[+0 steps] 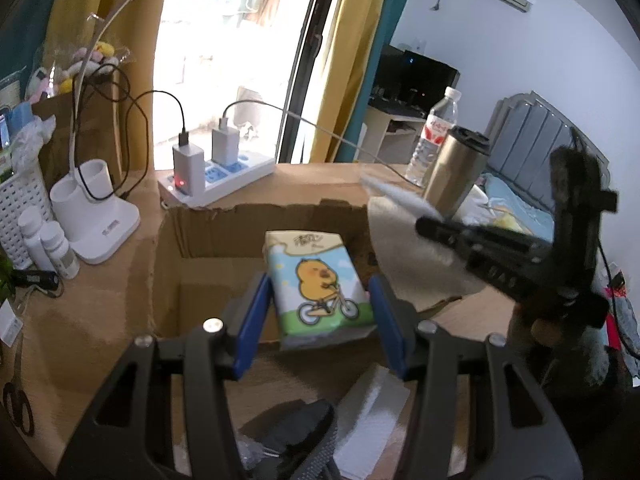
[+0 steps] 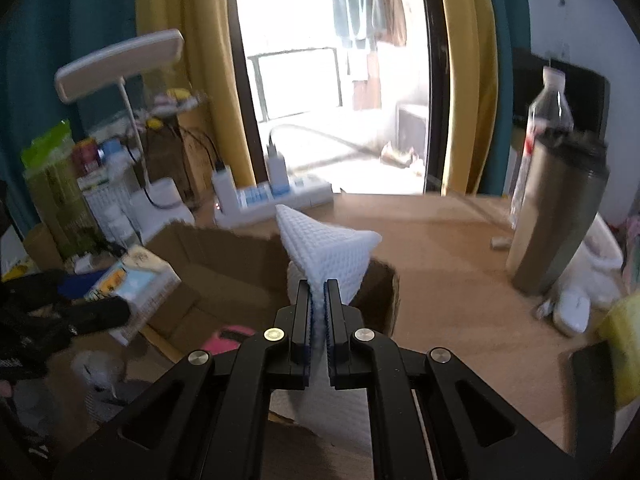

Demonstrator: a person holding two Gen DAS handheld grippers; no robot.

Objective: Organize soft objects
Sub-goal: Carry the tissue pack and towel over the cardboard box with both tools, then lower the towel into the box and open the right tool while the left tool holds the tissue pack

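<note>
My left gripper (image 1: 320, 304) is shut on a tissue pack (image 1: 316, 280) printed with a yellow cartoon animal on a bicycle, and holds it over the open cardboard box (image 1: 208, 232). The pack also shows in the right wrist view (image 2: 132, 284). My right gripper (image 2: 319, 300) is shut on a white waffle-weave cloth (image 2: 328, 252), held above the box's right wall (image 2: 380, 292). In the left wrist view the right gripper (image 1: 432, 226) and cloth (image 1: 416, 252) sit at the box's right side. A white cloth (image 1: 372, 416) and a dark item (image 1: 296, 436) lie below my left gripper.
A power strip with chargers (image 1: 216, 176), a white desk lamp (image 1: 96, 216), small white bottles (image 1: 48, 244) and a white basket (image 1: 16, 208) stand at the back left of the wooden table (image 2: 452, 240). A steel tumbler (image 2: 556, 212) and water bottle (image 2: 548, 104) stand right.
</note>
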